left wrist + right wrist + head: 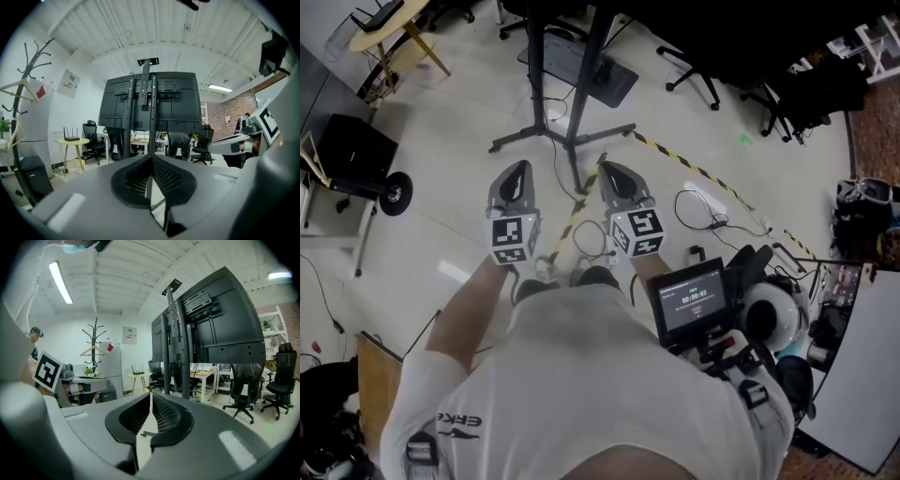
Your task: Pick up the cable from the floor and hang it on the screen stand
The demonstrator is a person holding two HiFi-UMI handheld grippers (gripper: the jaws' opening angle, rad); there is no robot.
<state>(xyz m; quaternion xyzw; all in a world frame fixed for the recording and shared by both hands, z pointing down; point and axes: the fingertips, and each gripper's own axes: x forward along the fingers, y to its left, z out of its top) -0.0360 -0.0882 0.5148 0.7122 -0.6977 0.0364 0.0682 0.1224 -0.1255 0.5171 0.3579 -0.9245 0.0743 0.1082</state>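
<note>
Thin black cable (592,240) lies looped on the pale floor right by the person's shoes, untouched. Another dark lead (711,208) curls off to the right. Left gripper (519,171) and right gripper (611,171) are both closed tight on nothing, held side by side and near level. I'd say they're lined up on the tall black screen stand (570,131) ahead, not reaching down yet. Watch the stand's splayed legs and the yellow-and-black striped tape (577,208) crossing the path.
</note>
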